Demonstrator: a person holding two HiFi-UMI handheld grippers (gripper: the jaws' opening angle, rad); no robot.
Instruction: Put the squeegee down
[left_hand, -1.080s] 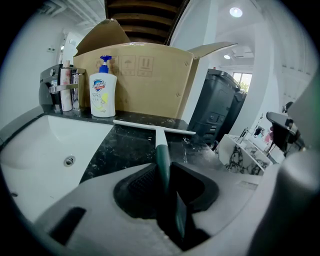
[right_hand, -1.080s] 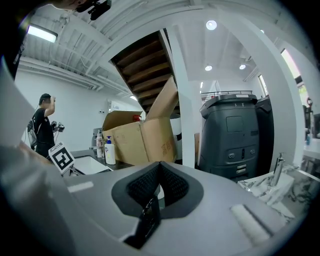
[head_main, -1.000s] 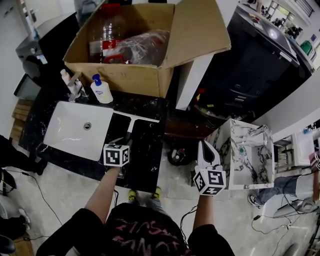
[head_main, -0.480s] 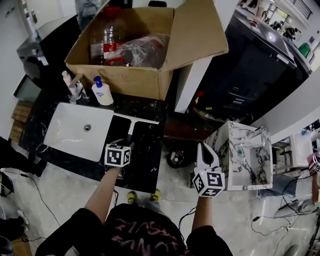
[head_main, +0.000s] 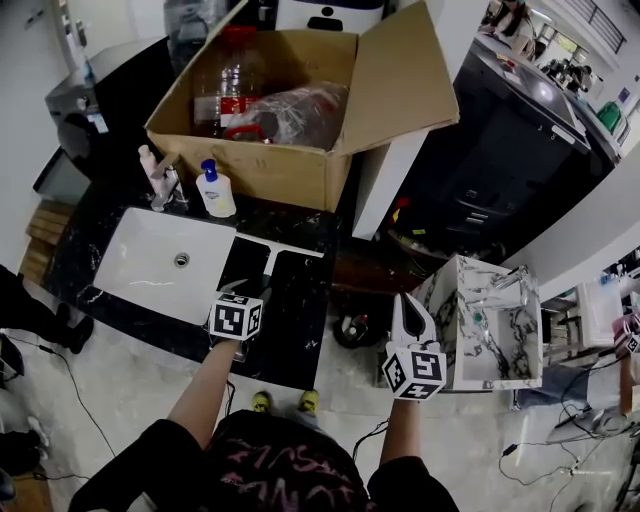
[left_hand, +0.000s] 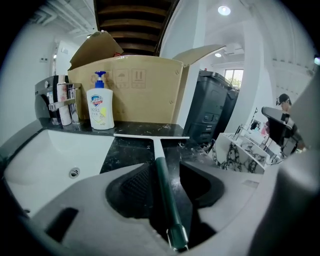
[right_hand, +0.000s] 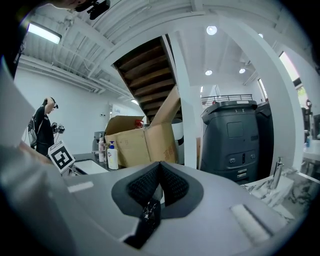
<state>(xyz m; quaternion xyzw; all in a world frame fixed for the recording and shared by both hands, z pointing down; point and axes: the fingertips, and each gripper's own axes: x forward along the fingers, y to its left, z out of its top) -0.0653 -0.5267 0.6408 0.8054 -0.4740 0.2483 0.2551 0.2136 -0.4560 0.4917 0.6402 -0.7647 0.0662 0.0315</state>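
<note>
The squeegee (head_main: 270, 258), a white blade on a dark green handle, lies flat on the black marble counter (head_main: 300, 310) to the right of the sink. In the left gripper view its handle (left_hand: 163, 182) runs back between the jaws to the blade (left_hand: 150, 136). My left gripper (head_main: 243, 290) (left_hand: 162, 170) has just been opening. Its jaws stand wide on either side of the handle, with a gap at the right pad. My right gripper (head_main: 411, 303) (right_hand: 160, 167) hangs off the counter's right end, shut, with nothing in it.
A white sink (head_main: 160, 262) is set in the counter's left part, with a tap (head_main: 160, 180) and a soap pump bottle (head_main: 216, 190) (left_hand: 100, 102) behind it. An open cardboard box (head_main: 290, 150) stands at the back. A marble-patterned stand (head_main: 490, 310) and a black bin (head_main: 500, 150) are at the right.
The whole scene has slid slightly down the head view. Both grippers hold their places, and the squeegee lies in the same spot on the counter.
</note>
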